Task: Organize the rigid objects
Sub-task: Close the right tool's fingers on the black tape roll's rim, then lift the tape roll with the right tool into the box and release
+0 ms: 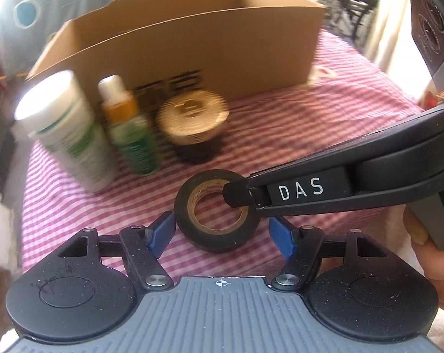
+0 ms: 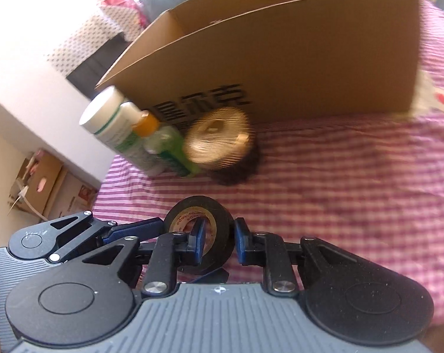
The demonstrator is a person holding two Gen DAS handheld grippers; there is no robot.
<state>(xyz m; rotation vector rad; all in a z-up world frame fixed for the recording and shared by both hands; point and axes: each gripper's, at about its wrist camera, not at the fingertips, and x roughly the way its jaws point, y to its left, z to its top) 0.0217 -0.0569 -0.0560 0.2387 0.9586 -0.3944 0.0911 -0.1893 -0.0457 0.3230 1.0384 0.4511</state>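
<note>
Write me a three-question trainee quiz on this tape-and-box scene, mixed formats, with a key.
1. True or false: the right gripper has one finger through the hole of the black tape roll and one outside its wall.
2. Multiple choice: the left gripper is A) clamped on the tape roll, B) open with the roll between its fingers, C) holding the white bottle.
3. Fill in: the white bottle, the orange-capped green bottle and the round tan-topped object stand in front of the ____.

Key:
1. True.
2. B.
3. Cardboard box.
</note>
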